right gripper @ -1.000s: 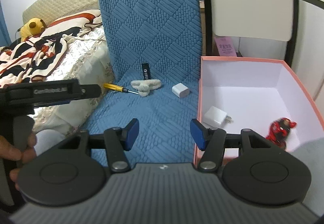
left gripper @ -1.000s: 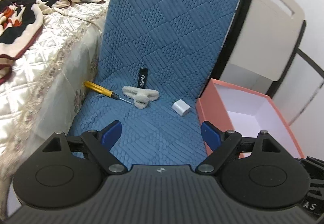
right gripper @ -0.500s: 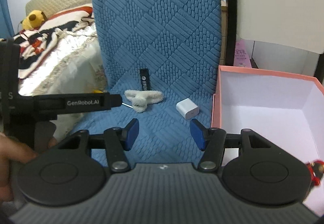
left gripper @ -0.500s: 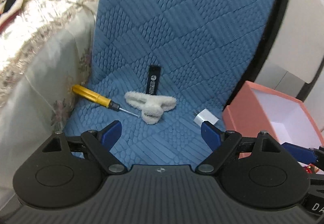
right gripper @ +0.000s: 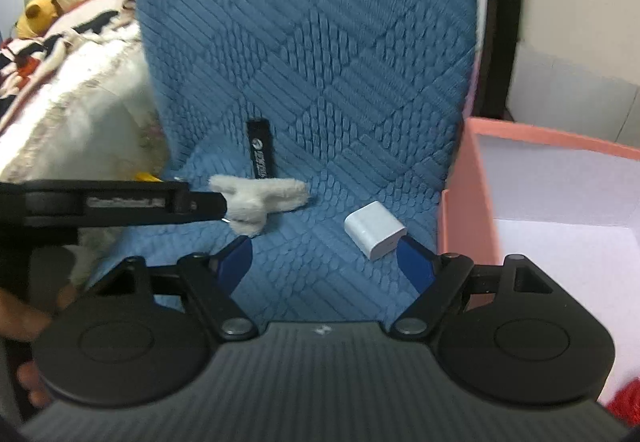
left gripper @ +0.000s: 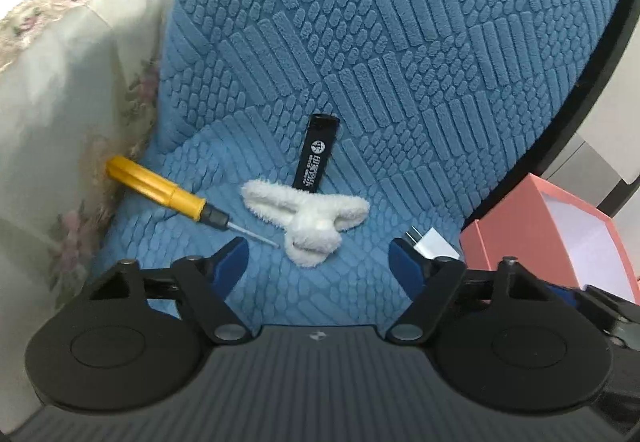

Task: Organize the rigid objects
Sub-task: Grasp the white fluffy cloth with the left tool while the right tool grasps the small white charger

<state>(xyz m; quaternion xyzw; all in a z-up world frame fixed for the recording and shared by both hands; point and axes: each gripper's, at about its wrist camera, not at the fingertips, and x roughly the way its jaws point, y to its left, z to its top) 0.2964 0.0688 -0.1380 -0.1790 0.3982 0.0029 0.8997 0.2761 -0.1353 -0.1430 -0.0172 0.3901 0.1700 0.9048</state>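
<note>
Both grippers have come in closer to the blue quilted seat cover (left gripper: 400, 54) than half a second ago, so the scattered items fill more of each view. The left gripper (left gripper: 318, 262) holds nothing, its jaws spread wide. Just ahead of the gap between them lies the white fluffy hair clip (left gripper: 308, 216), which earlier sat well beyond the tips. The yellow-handled screwdriver (left gripper: 160, 191) lies ahead of the left jaw, its metal tip pointing toward the clip and almost touching it. The black lighter (left gripper: 318, 152) lies beyond the clip, its near end just behind the fluff. The white charger plug (left gripper: 434, 245) sits just beside the tip of the right jaw, prongs pointing away. The pink box (left gripper: 480, 246) stands outside that jaw to the right, its white interior partly in view. The right gripper (right gripper: 326, 260) is also empty with jaws wide apart. The plug now lies just ahead of its right jaw, nearly touching the tip, where before it was further ahead of the gap. The left gripper reaches across in front of the right gripper's left jaw, hiding most of the screwdriver. The bedspread (left gripper: 60, 62) lies left of both grippers.
</note>
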